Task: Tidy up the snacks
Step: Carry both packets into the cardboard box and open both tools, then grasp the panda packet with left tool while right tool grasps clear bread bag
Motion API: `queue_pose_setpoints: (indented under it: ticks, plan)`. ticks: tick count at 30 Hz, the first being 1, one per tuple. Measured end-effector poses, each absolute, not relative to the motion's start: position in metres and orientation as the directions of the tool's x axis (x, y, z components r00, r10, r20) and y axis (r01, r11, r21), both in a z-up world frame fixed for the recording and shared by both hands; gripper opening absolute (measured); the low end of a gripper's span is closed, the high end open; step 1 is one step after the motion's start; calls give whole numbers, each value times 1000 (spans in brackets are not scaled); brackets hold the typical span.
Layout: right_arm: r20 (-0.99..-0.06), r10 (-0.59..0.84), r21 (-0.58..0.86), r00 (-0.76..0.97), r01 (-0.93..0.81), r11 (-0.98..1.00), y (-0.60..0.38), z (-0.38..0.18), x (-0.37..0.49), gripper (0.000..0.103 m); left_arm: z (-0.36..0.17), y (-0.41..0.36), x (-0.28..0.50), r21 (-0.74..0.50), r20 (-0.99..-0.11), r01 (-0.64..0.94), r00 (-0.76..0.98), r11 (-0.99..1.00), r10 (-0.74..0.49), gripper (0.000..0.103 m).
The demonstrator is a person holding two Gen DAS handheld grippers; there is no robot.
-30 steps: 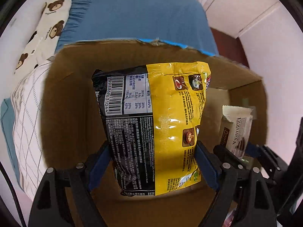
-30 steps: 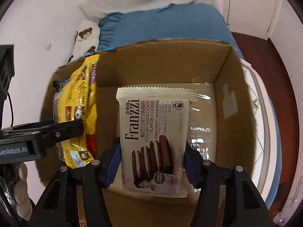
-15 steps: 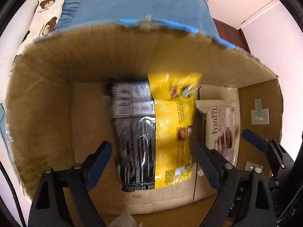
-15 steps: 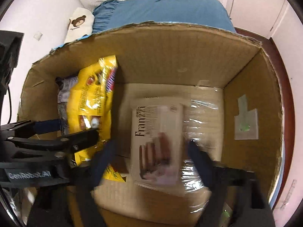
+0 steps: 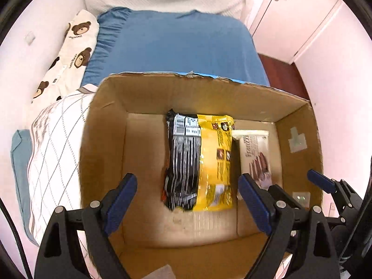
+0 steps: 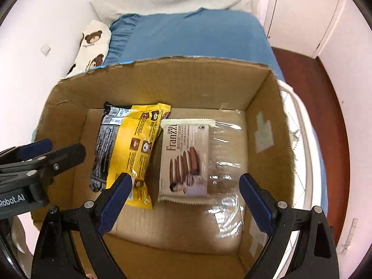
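Both snacks lie flat on the floor of the cardboard box (image 5: 295, 121), centre frame: the yellow-and-black packet (image 5: 200, 162) just left of the white cookie pack (image 6: 186, 160). The left gripper (image 5: 188, 202) and right gripper (image 6: 183, 204) hang above, jaws wide, holding nothing. The right gripper's jaws have just been opening.

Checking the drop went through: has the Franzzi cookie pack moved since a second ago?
Yes. The Franzzi cookie pack went from upright between the right gripper's fingers to lying flat on the cardboard box floor, beside the yellow snack bag.
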State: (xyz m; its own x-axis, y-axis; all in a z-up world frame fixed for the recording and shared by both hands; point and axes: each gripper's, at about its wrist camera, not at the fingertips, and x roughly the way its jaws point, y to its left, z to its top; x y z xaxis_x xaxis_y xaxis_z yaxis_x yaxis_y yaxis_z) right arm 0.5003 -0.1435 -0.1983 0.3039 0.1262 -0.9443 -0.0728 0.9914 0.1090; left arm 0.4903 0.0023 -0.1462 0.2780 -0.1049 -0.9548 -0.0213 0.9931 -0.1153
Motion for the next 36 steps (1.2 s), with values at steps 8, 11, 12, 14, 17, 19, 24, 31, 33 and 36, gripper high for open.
queue_pose_setpoints:
  ticks: [8, 11, 12, 14, 17, 19, 24, 31, 33, 36]
  plan:
    - [-889, 92, 78, 449, -50, 996, -147, -150, 441, 95, -99, 3, 433, -82, -896, 1, 438, 997, -74, 89]
    - [-868, 87, 73, 489, -47, 996, -147, -133, 423, 95, -84, 1, 414, -87, -880, 20, 467, 996, -86, 89]
    - [-861, 87, 74, 501, -47, 996, -146, -128, 417, 95, -79, 1, 408, -80, -874, 22, 480, 997, -80, 89]
    - [-849, 88, 77, 522, -43, 996, -146, -118, 406, 95, -71, 1, 398, -72, -863, 28, 500, 997, -76, 89]
    - [-832, 95, 87, 547, -41, 995, -144, -106, 391, 95, -62, 3, 384, -79, -852, 26, 518, 997, -81, 89]
    - [-826, 109, 102, 553, -44, 994, -144, -99, 380, 95, -58, 6, 373, -90, -847, 20, 524, 996, -87, 89]
    - [-823, 188, 168, 536, -85, 982, -142, -102, 349, 87, -56, 15, 342, -89, -844, 0, 531, 996, -75, 89]
    - [-891, 248, 243, 380, -62, 968, -135, -170, 291, 59, -105, 50, 276, -2, -898, -57, 439, 998, 23, 89]
    - [-905, 268, 272, 331, -34, 962, -134, -192, 273, 59, -129, 63, 255, 31, -922, -50, 385, 998, 48, 89]
    - [-924, 292, 305, 246, 15, 952, -134, -227, 248, 59, -172, 72, 224, 113, -952, 28, 289, 993, 100, 89]
